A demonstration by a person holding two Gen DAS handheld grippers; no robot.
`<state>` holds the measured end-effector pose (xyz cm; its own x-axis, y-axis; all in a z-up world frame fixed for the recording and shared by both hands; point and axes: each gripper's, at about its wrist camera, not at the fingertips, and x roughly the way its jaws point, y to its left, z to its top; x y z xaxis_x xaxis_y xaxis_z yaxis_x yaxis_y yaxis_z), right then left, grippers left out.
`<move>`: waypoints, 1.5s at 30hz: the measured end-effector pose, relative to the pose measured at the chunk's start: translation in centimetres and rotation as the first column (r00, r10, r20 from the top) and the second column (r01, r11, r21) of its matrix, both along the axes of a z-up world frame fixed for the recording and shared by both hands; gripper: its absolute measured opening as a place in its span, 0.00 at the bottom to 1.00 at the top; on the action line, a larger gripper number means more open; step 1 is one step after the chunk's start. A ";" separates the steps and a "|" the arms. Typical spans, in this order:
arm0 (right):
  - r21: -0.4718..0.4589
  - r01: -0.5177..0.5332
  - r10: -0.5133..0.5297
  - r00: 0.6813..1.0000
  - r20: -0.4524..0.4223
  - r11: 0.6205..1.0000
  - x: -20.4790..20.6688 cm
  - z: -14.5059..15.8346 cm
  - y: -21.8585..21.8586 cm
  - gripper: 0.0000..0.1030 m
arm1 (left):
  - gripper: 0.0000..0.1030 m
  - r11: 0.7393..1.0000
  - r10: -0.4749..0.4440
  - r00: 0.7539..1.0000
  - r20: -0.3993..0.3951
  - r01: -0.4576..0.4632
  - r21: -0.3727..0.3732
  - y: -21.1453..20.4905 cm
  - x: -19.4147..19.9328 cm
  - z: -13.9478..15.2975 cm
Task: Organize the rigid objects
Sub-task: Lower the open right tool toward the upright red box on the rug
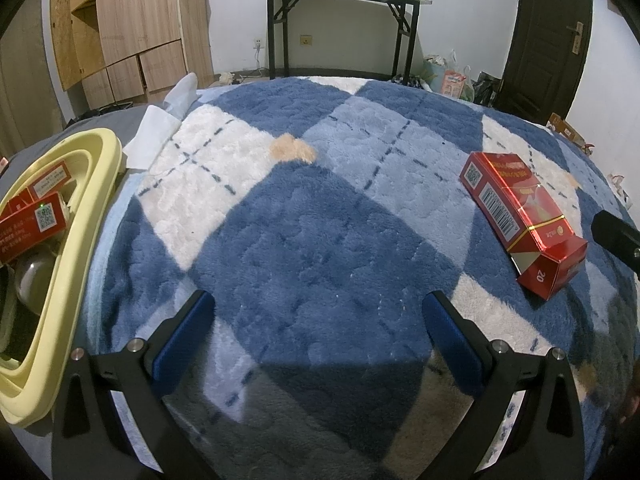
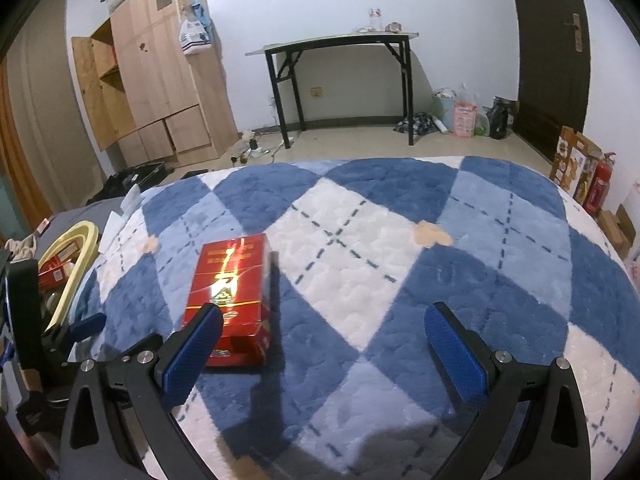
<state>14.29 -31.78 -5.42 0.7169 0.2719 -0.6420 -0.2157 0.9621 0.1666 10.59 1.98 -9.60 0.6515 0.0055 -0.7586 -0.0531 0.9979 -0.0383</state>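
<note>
— See the red carton (image 2: 230, 298)? It's lying flat on the bed's blue-and-white diamond blanket (image 2: 360, 240), lid end nearest us with the flap popped open.

— Got it. Where's the right claw (image 2: 324, 344) in all this?

— Hovering just above the blanket, spread wide, nothing between the blue pads. Its left pad (image 2: 196, 344) overlaps the near corner of the carton in the right wrist view, though I can't tell whether it touches.

— And the other one?

— The left claw (image 1: 318, 340) is wide apart too, empty, over a dark blue diamond of the blanket. From its camera the same red carton (image 1: 520, 216) sits off to the right, well clear of its fingers, barcode side showing.

— What's that yellow thing on the left edge?

— A pale yellow basket (image 1: 86, 200), sitting at the left side of the bed. There are more red cartons (image 1: 34, 222) already in it, plus something rounded and clear that I can't make out.

— Anything behind?

— A black-legged folding desk (image 2: 340, 46) against the far wall with a jar on top, a wooden wardrobe (image 2: 160, 68) to the far left, a dark door (image 2: 552, 48) far right. White paper (image 1: 150, 140) lies beside the basket at the blanket's far left corner.
</note>
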 end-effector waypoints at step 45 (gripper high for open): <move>-0.007 0.036 -0.036 0.999 -0.020 0.999 0.1 -0.6 -0.5 1.00 | 1.00 1.000 -0.001 1.000 0.000 0.001 -0.002 0.1 0.2 -0.1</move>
